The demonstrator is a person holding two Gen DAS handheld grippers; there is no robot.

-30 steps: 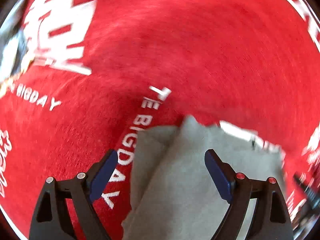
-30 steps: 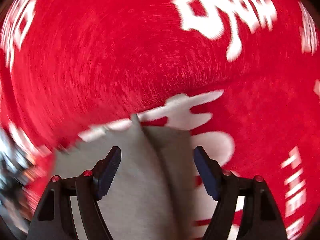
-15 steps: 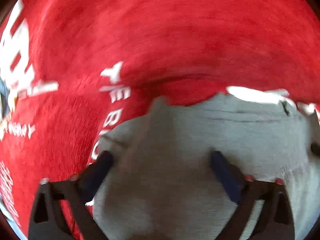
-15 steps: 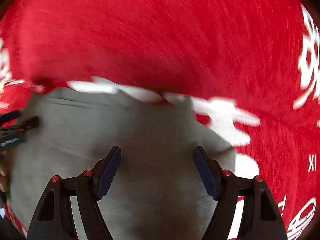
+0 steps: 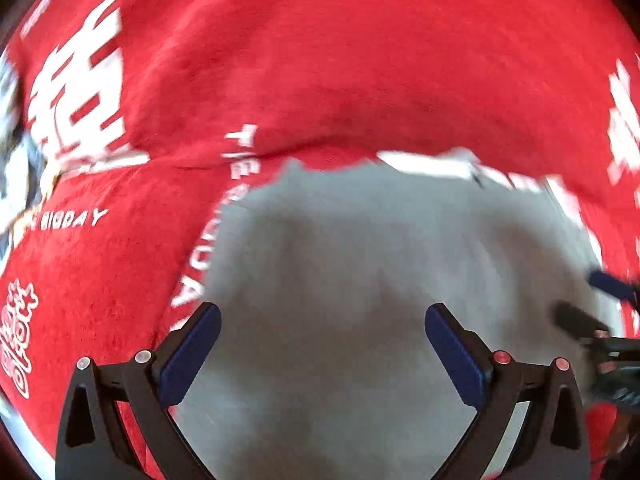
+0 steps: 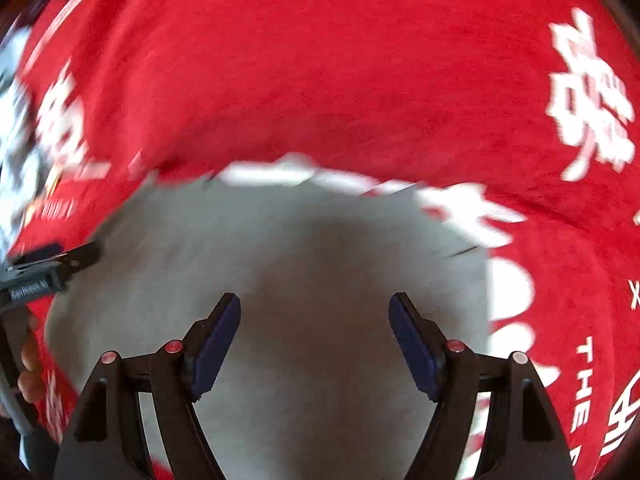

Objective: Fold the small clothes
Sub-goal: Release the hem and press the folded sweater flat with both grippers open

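Note:
A grey garment (image 5: 360, 240) lies spread flat on a red cloth (image 5: 320, 60) with white lettering. My left gripper (image 5: 322, 312) hangs over its left part, open, with nothing between the blue pads (image 5: 188, 356). My right gripper (image 6: 315, 300) is open above the right part of the same garment (image 6: 280, 240), pads apart and free of the fabric. Each gripper shows at the edge of the other's view: the right gripper (image 5: 588, 304) over the garment's right edge, the left gripper (image 6: 72, 254) over its left edge. Both views are motion-blurred.
The red cloth (image 6: 360, 60) covers the whole surface around the garment, with a raised crease just beyond the garment's far edge. A person's fingers (image 6: 28, 360) hold the left gripper's handle at the left rim. Pale clutter shows at the far left edge (image 5: 12, 152).
One second ago only a narrow folded corner of the grey garment showed between each gripper's jaws. Both views have swung inward, and the garment now lies wide under both. The left jaws stand wider.

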